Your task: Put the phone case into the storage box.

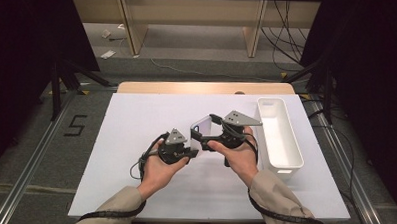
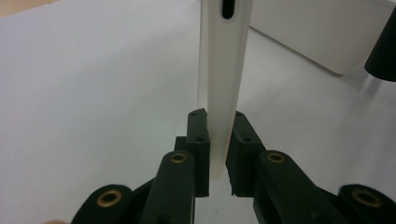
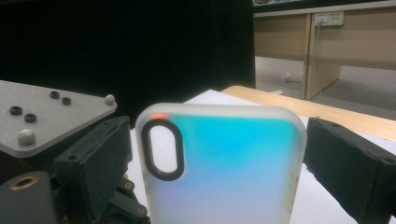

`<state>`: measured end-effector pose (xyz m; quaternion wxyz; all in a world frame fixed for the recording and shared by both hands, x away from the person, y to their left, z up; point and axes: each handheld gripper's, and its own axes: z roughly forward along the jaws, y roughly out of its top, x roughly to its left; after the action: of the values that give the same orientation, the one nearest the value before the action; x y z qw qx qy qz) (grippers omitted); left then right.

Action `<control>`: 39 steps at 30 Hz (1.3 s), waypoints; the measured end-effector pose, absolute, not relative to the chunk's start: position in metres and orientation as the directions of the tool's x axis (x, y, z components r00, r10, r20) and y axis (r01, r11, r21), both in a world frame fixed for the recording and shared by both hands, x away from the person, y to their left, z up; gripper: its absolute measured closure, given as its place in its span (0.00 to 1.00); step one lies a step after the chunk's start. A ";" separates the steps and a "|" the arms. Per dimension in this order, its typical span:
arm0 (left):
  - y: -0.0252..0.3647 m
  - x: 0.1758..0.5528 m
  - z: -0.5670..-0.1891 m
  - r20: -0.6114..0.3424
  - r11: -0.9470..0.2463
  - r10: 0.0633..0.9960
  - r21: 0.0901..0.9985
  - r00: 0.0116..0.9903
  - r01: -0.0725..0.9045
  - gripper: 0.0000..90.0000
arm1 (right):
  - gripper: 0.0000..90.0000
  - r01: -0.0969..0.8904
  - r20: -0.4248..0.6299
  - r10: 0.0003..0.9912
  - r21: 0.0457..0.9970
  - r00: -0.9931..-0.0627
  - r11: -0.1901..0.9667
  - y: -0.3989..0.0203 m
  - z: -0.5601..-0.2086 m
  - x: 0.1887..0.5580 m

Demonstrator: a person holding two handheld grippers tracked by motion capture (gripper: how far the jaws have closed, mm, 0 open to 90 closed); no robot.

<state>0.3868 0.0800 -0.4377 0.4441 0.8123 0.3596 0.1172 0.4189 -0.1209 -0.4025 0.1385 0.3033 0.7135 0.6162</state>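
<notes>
Phone case held up between my two hand-held grippers, mid hand-over above the table.

My left hand-held gripper (image 2: 219, 154) pinched the thin bottom edge of the phone case (image 3: 224, 163), keeping it upright over the white table (image 1: 135, 140). My right hand-held gripper (image 3: 219, 154) stood spread, one jaw on either side of the case, pads not pressing. I judged the next move to be closing the right squarely on its sides, perhaps towards the white bin (image 1: 280, 140) nearby. The case was frosted, smooth, round-cornered plastic with a black-rimmed oval camera cutout, likely slippery; the bin was glossy and oblong.
</notes>
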 end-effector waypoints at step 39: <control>0.076 0.385 -0.438 -0.111 -0.356 0.678 0.815 0.726 0.458 0.90 | 0.20 0.238 0.162 0.614 0.970 -0.773 0.044 -0.118 -0.405 0.418</control>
<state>0.3847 0.0758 -0.4378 0.4473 0.8143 0.3488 0.1234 0.4179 -0.1181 -0.4045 0.1512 0.3014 0.7064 0.6223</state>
